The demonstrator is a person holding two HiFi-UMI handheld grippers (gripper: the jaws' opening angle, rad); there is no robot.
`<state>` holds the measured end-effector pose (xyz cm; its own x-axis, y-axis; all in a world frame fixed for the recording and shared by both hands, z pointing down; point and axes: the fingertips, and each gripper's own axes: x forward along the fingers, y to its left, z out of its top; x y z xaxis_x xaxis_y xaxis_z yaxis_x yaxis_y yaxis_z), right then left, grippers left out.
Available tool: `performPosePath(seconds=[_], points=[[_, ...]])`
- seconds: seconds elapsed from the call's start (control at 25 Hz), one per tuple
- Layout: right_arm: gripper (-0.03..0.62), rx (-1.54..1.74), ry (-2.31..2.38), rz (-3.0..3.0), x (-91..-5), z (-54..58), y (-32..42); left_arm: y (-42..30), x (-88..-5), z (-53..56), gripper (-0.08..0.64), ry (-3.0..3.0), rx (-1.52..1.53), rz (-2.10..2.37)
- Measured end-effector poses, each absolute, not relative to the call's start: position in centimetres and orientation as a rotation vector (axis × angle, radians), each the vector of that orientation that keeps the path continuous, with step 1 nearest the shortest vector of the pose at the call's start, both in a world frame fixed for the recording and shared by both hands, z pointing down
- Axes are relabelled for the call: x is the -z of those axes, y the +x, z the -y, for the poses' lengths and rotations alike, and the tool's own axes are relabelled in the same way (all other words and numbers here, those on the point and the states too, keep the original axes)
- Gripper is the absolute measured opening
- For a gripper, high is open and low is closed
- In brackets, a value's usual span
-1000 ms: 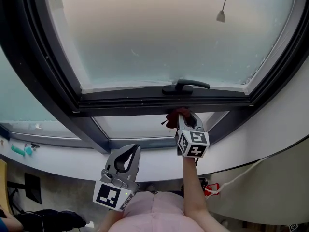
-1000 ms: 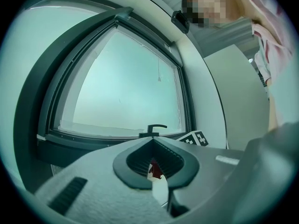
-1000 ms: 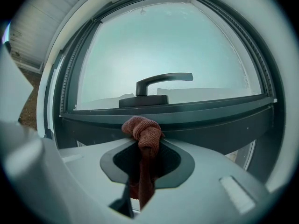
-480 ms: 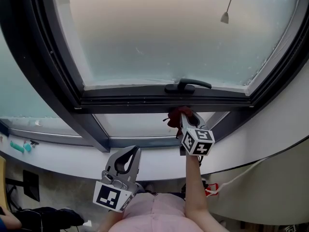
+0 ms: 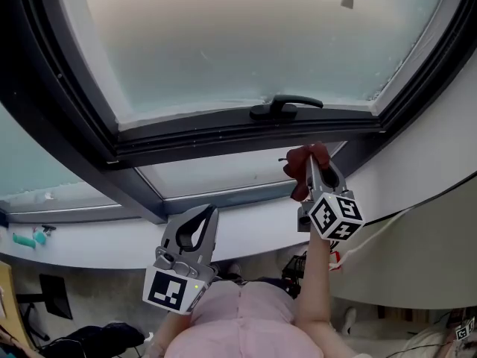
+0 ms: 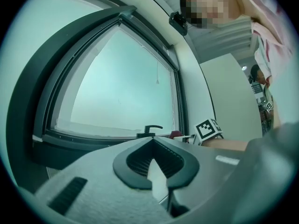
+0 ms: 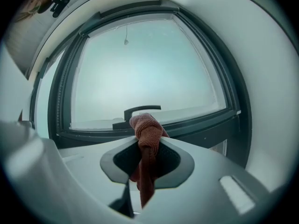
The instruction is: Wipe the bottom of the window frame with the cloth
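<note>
Right gripper (image 7: pixel 147 143) jaws pinch bunched, knitted red cloth (image 7: pixel 145 125); left gripper (image 6: pixel 153 143) jaws seem closed.

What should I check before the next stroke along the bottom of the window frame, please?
1. Cloth held firmly: ok; the right gripper is shut on the cloth, with a bunch showing past its jaws.
2. Cloth on the bottom rail: not ok; the head view shows it below the rail.
3. Path along the rail free: not ok; the window handle sits on it.
4. Clearance of the left gripper: ok; shut, empty, held low.
5. Rail already clean: cannot tell.
</note>
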<state>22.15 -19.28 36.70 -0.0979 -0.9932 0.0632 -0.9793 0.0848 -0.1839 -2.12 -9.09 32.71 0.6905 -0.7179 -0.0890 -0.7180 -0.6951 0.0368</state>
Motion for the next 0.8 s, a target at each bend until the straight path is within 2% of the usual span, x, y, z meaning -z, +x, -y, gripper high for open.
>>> performPosePath(seconds=[0.16,0.32,0.52,0.8], points=[[0.076,0.189,-2.125,-2.184,-34.5,18.0,23.0,-3.3,-33.0,9.8,-0.008,-2.867,-0.091,-1.196],[0.075,0.075,-2.172,-2.19,-33.6,18.2,22.1,-5.0,-32.7,10.3,-0.008,-2.86,-0.166,-1.254],[0.075,-0.028,-2.185,-2.235,-32.8,20.6,20.3,-7.5,-34.2,10.5,-0.008,-2.835,-0.04,-1.258],[0.075,-0.34,-2.289,-2.275,-30.0,25.2,20.2,-7.9,-33.9,11.3,-0.008,-2.817,-0.053,-1.306]])
